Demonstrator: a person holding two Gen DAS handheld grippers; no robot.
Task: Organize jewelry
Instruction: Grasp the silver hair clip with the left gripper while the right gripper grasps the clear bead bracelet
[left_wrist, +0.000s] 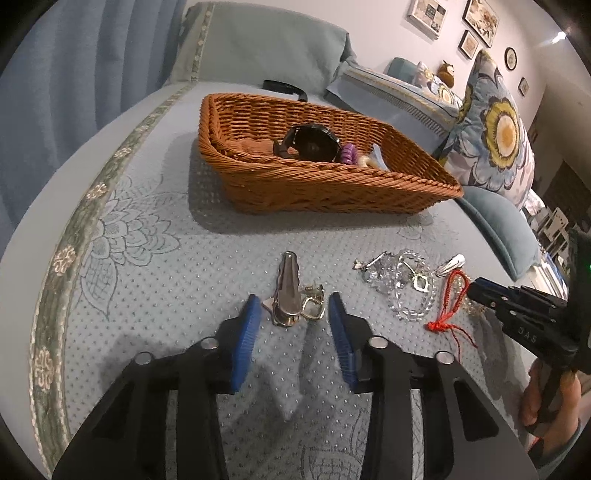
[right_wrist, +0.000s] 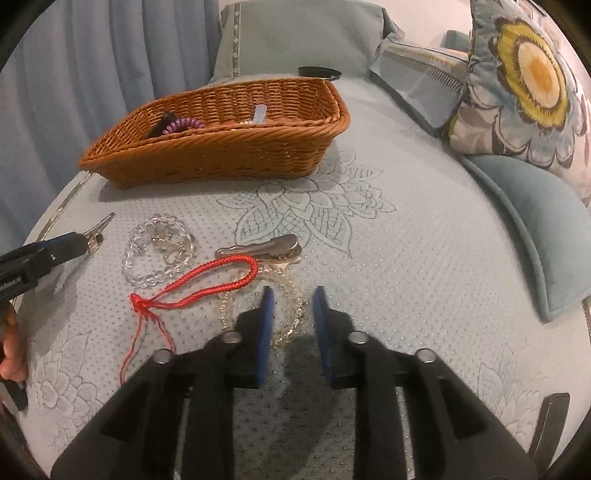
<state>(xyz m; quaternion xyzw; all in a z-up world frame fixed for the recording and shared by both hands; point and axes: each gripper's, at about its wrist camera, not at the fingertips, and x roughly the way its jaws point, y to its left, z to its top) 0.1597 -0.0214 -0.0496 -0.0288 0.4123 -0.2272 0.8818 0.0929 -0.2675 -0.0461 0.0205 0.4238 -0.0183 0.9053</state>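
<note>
A woven basket (left_wrist: 317, 184) (right_wrist: 221, 151) stands on the bed and holds a black watch (left_wrist: 310, 142), a purple coil tie (left_wrist: 349, 153) (right_wrist: 183, 124) and small pieces. My left gripper (left_wrist: 293, 308) is open, its jaws on either side of a silver hair clip (left_wrist: 288, 291) with a gold ring piece (left_wrist: 314, 304) beside it. My right gripper (right_wrist: 291, 299) is open over a pale bead bracelet (right_wrist: 291, 295). A red cord (right_wrist: 207, 277) (left_wrist: 448, 299), a clear bead bracelet (right_wrist: 155, 254) (left_wrist: 413, 291) and a second silver clip (right_wrist: 266, 247) lie nearby.
A floral cushion (right_wrist: 528, 85) (left_wrist: 495, 125) and a teal pillow (right_wrist: 532, 225) lie at the right. Blue curtains (left_wrist: 55, 74) hang at the left. The right gripper's body (left_wrist: 524, 310) shows in the left wrist view; the left gripper's tip (right_wrist: 62, 247) shows in the right wrist view.
</note>
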